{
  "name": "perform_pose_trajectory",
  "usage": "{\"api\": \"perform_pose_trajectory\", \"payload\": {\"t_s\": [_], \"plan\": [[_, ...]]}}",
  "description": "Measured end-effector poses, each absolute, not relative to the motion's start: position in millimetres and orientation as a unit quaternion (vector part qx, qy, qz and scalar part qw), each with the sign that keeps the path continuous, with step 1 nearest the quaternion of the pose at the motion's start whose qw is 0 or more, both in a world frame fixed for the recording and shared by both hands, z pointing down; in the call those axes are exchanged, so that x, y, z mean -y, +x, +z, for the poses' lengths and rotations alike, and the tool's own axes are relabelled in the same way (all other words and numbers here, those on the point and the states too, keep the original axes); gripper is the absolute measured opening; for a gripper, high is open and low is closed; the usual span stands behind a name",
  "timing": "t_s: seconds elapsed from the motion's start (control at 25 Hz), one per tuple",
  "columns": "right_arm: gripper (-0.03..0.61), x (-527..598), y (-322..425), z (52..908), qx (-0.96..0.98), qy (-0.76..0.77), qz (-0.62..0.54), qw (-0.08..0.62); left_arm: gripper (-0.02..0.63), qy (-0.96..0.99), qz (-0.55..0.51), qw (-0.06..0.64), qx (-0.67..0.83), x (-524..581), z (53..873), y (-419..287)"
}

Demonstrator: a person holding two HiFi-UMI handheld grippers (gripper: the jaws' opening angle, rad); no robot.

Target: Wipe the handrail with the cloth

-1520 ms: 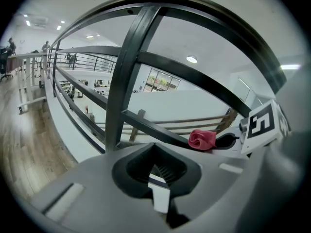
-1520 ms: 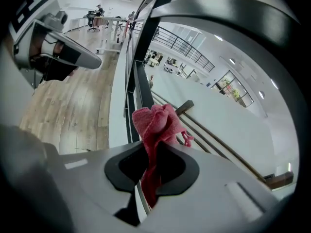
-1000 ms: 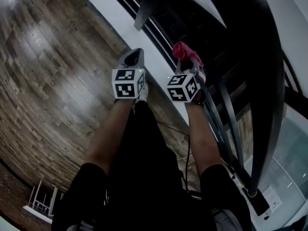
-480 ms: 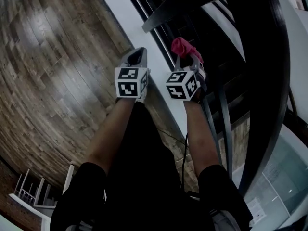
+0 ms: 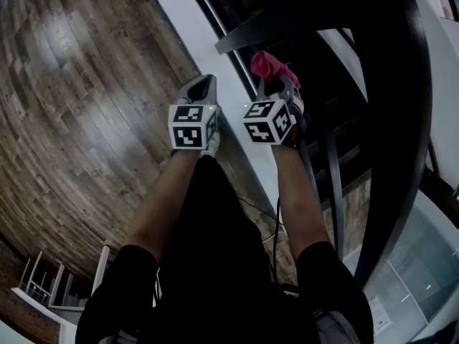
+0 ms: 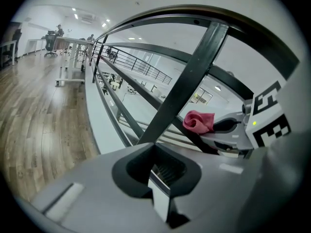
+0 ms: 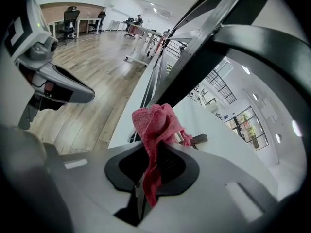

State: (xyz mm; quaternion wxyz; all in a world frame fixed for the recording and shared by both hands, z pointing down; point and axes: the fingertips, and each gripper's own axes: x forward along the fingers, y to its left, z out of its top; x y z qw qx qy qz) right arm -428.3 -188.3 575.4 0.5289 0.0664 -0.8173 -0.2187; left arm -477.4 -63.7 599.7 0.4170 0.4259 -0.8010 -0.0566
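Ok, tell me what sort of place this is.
Probably an open-plan office on an upper floor: desks with office chairs stand in the distance on a wood plank floor, and a dark metal handrail edges a drop to a lower level.

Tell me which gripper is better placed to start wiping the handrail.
Right: the right gripper is shut on the pink cloth, nearer the black handrail; the left gripper is shut on nothing.

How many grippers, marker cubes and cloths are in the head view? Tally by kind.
Grippers: 2, the left gripper and the right gripper
Marker cubes: 2, the left cube and the right cube
Pink cloth: 1, clamped in the right gripper
Total: 5
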Motion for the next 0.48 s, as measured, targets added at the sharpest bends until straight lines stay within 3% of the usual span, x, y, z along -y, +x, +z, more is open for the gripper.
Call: {"api": "perform_pose_trajectory", "payload": {"t_s": [0.48], "plan": [[0.041, 192.2, -449.9, 578.8, 0.816, 0.080, -0.217, 0.530, 0.000, 0.456, -0.042, 0.399, 0.795, 50.7, 586.7, -492.6]]}}
